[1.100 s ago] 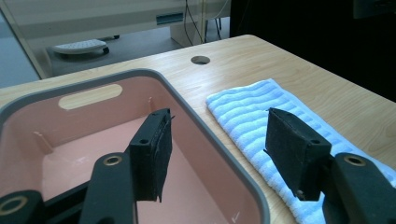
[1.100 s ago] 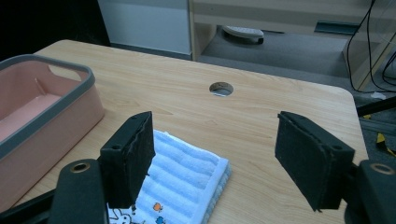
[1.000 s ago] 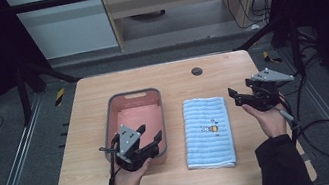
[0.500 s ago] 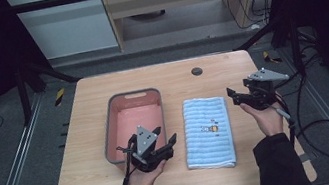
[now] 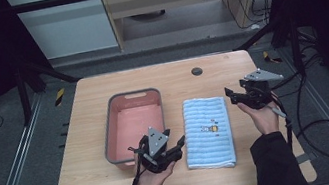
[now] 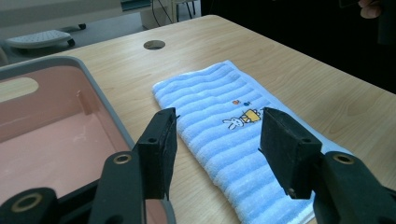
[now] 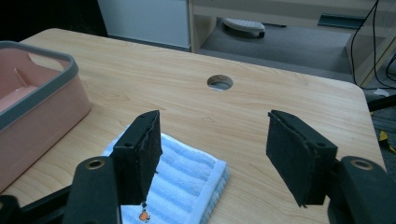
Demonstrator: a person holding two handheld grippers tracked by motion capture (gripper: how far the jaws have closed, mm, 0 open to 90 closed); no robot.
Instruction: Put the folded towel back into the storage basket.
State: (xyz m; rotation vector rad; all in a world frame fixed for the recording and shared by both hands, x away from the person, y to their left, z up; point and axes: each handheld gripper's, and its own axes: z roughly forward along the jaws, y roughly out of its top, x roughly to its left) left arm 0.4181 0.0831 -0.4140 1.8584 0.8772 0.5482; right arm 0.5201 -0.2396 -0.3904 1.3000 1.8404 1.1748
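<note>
A light blue striped towel (image 5: 208, 131) with a small rabbit picture lies folded flat on the wooden table (image 5: 169, 74), right of a pink basin (image 5: 151, 93) with a grey rim. My left gripper (image 5: 176, 141) hovers open by the towel's near left edge, between basin and towel. In the left gripper view the left gripper (image 6: 217, 140) frames the towel (image 6: 224, 116) below, with the basin (image 6: 105, 105) at the left. My right gripper (image 5: 232, 96) is open beside the towel's far right corner. The right gripper (image 7: 212, 154) looks over that towel (image 7: 187, 179) corner. Both pairs of jaws have just been closing, with nothing gripped.
The basin (image 7: 44, 109) looks empty inside. A round cable hole (image 5: 196, 71) sits in the table near its far edge, also visible as the hole (image 7: 220, 82). Cables trail off the table's right side. Dark frame rails flank the table.
My left gripper has moved right, from over the basin's near right corner to the towel's near left edge, and sits a little lower. The right gripper has stayed in place.
</note>
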